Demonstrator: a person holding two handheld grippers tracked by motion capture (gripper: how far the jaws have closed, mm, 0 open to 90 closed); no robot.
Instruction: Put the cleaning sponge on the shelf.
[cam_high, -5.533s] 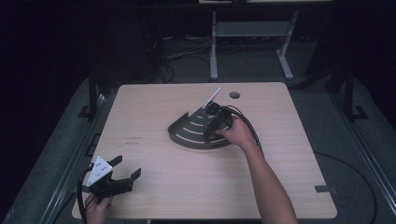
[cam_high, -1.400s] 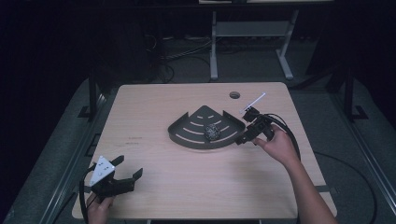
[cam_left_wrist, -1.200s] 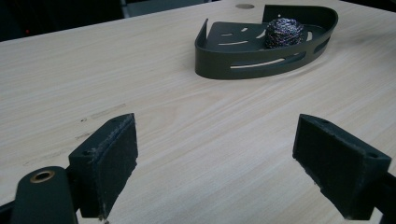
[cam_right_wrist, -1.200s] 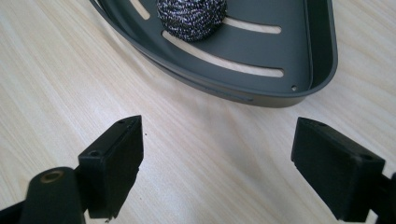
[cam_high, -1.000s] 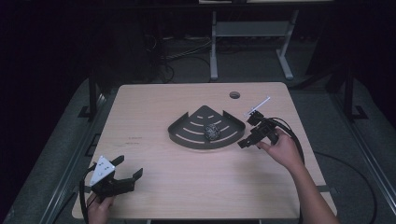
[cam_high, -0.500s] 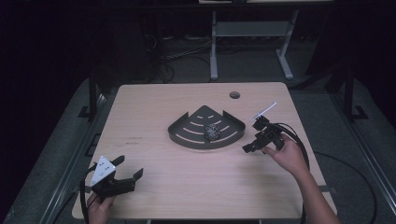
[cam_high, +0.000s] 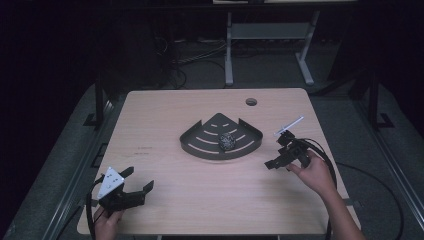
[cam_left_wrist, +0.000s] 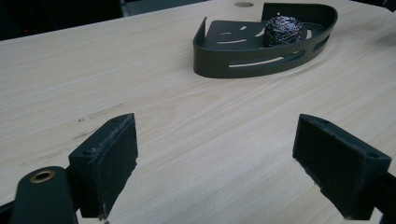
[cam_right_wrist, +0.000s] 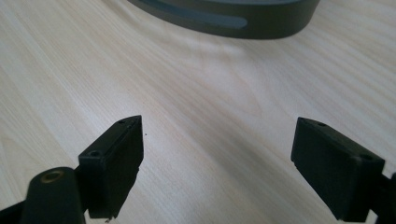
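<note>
A dark fan-shaped tray (cam_high: 200, 149) with slotted walls lies mid-table, and a grey steel-wool ball (cam_high: 226, 141) rests inside it toward its right side. My right gripper (cam_high: 278, 162) hovers low over the bare wood to the right of the tray, apart from it, jaws wide open and empty. In the right gripper view the tray's curved wall (cam_right_wrist: 224, 18) is ahead of the open gripper (cam_right_wrist: 217, 163). My left gripper (cam_high: 137, 179) rests near the front left corner, open and empty. The left gripper (cam_left_wrist: 215, 158) view shows the tray (cam_left_wrist: 261, 63) and ball (cam_left_wrist: 282, 30) far ahead.
The light wooden table (cam_high: 170, 115) has a round cable hole (cam_high: 251, 102) at the back right. A black cable (cam_high: 325, 155) loops behind the right hand. Dark floor and a metal frame lie beyond the far edge.
The right gripper has drawn away from the tray, rightward and toward the front edge, sinking a little, with the ball left lying in the tray. The left gripper has stayed put.
</note>
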